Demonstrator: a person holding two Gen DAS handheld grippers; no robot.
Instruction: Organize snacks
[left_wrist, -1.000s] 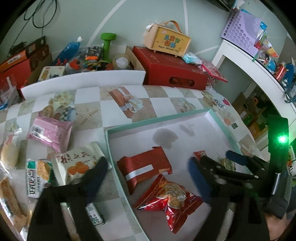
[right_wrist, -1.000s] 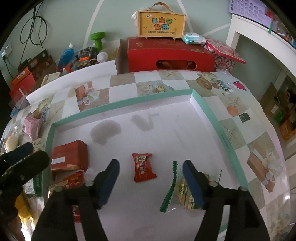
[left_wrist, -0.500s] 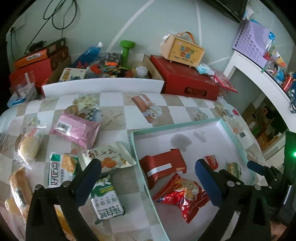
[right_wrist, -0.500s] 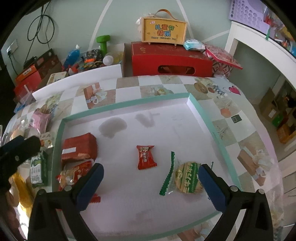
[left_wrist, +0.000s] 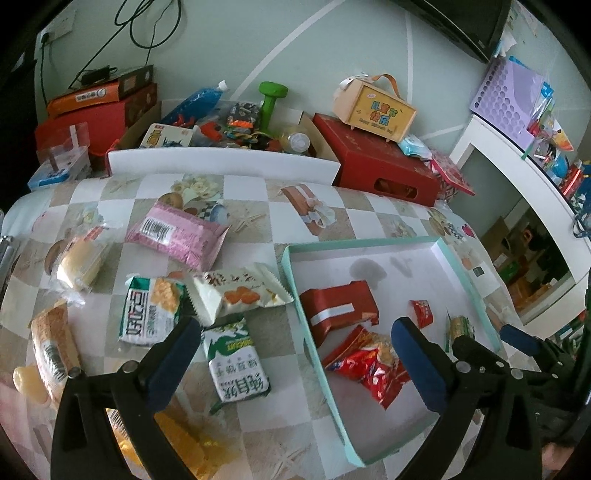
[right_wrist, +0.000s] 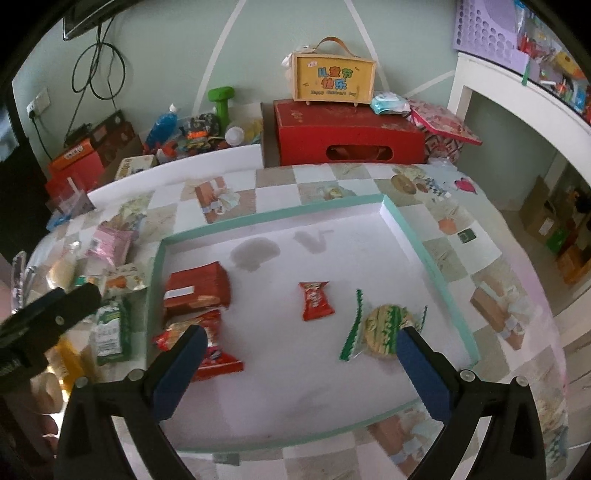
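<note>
Both claws hang empty above the worktop with jaws spread wide, so the step in hand looks like reaching for the next loose snack. The left claw (left_wrist: 295, 354) hovers over the gap between the shallow white tray with a teal rim (left_wrist: 469, 280) and the packets outside it. Nearest, just ahead of its left finger, lies the green-and-white soft packet (left_wrist: 236, 363), with the cream crinkle-edged biscuit packet (left_wrist: 240, 295) just beyond; the pink wafer pack (left_wrist: 177, 234) lies farther ahead and left. It would do best to centre on the green-and-white packet, pinch it across the narrow width and lift it clear of its neighbours before swinging right over the rim. The right claw (right_wrist: 301, 365) hangs over the tray's near edge, the round green-wrapped biscuit (right_wrist: 384, 328) just ahead of its right finger and the small red sachet (right_wrist: 316, 301) ahead between the fingers. Compared with a second ago, both claws' jaws have just been opening, nothing between them; the right has backed off the round biscuit, and the left has shifted from over the tray toward the loose packets.
</note>
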